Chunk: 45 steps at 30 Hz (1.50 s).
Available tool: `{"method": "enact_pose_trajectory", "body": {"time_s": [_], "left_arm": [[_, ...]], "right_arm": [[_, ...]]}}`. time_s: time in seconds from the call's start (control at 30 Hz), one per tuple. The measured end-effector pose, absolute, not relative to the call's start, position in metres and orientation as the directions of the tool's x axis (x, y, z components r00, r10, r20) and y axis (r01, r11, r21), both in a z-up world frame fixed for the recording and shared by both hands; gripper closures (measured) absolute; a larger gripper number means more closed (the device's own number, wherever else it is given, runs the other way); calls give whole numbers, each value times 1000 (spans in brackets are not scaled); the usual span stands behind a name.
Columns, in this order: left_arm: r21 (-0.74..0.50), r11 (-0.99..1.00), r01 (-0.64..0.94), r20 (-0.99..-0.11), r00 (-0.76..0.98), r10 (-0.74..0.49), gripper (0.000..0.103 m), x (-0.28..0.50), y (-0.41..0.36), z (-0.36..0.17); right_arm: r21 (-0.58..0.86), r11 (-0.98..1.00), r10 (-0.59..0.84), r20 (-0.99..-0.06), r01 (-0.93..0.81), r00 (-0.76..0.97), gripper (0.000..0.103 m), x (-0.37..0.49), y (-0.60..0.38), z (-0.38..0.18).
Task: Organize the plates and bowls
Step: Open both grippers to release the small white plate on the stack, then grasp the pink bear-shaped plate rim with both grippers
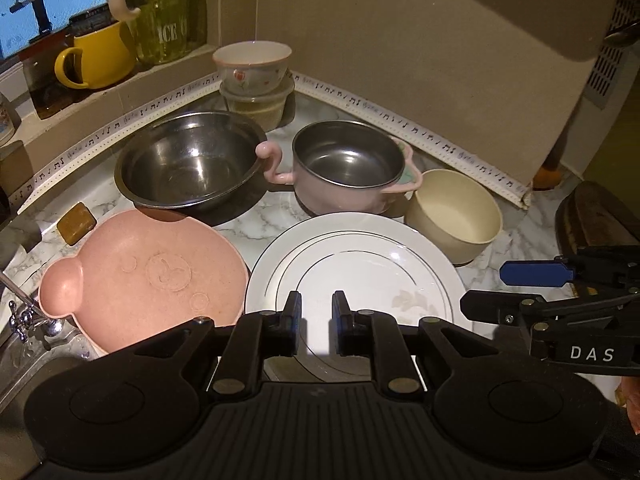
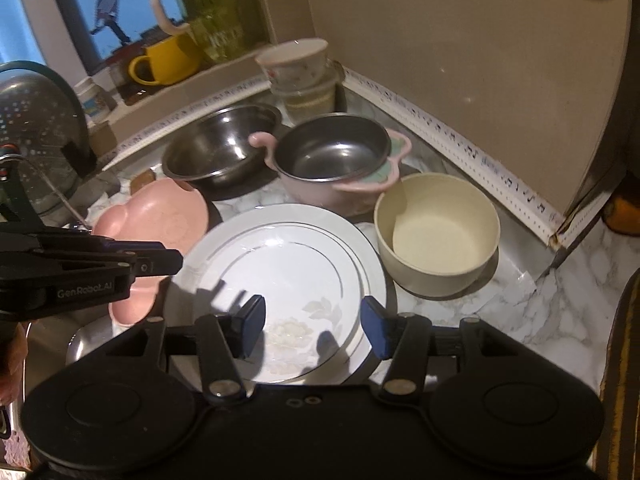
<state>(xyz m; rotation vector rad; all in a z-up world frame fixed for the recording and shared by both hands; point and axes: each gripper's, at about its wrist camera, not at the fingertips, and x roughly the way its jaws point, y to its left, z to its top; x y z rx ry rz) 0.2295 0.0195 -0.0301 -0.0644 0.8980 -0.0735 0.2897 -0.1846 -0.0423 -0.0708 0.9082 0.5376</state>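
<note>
A white plate (image 1: 356,268) (image 2: 288,264) lies on the marble counter in front of both grippers. Left of it is a pink bear-shaped dish (image 1: 148,280) (image 2: 160,212). Behind stand a large steel bowl (image 1: 188,164) (image 2: 220,148), a pink-handled steel bowl (image 1: 348,160) (image 2: 332,160) and a cream bowl (image 1: 456,212) (image 2: 436,232). A floral bowl (image 1: 252,64) (image 2: 296,64) is stacked on a container in the corner. My left gripper (image 1: 316,308) hovers over the plate's near edge, jaws narrowly apart, empty. My right gripper (image 2: 312,320) is open above the plate, empty.
A windowsill holds a yellow mug (image 1: 96,56) and a glass pitcher (image 1: 160,12). A sink with a tap (image 1: 24,312) is at the left, a metal colander (image 2: 36,132) beside it. A brown soap bar (image 1: 76,224) lies near the pink dish. A dark wooden board (image 1: 596,216) stands at the right.
</note>
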Motion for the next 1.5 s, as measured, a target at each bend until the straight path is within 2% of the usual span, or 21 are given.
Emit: {"method": "enact_pose_trajectory", "body": {"time_s": [0.2,0.27,0.33,0.37,0.57,0.7,0.87,1.13,1.37,1.5], "left_arm": [[-112,993,45,-756,644,-115,86,213,19,-23],[-121,992,40,-750,651,-118,69,207,20,-22],[-128,991,26,-735,668,-112,24,200,23,-20],[-126,992,14,-722,684,-102,20,196,26,-19],[-117,992,-44,-714,698,-54,20,184,45,-18],[-103,987,-119,-718,696,9,20,182,63,-23],[-113,973,-201,-732,679,55,17,183,87,-33],[-104,950,-294,-761,638,114,17,196,125,-58],[-69,917,-393,-798,574,185,17,215,150,-82],[-111,896,-430,-809,563,170,17,224,160,-92]], "right_arm": [[140,858,424,-736,-493,528,43,272,-182,-30],[135,856,427,-730,-499,533,41,267,-182,-27],[131,852,431,-725,-507,537,39,263,-182,-24],[126,850,433,-722,-512,539,39,261,-181,-23],[117,831,451,-713,-544,536,34,252,-174,-18],[112,811,473,-704,-575,530,18,252,-165,-16],[107,771,508,-697,-627,506,4,259,-142,-18],[75,724,527,-701,-685,480,3,294,-93,-32],[108,695,532,-742,-711,408,3,337,-54,-56],[117,694,512,-774,-711,372,7,355,-30,-72]]}}
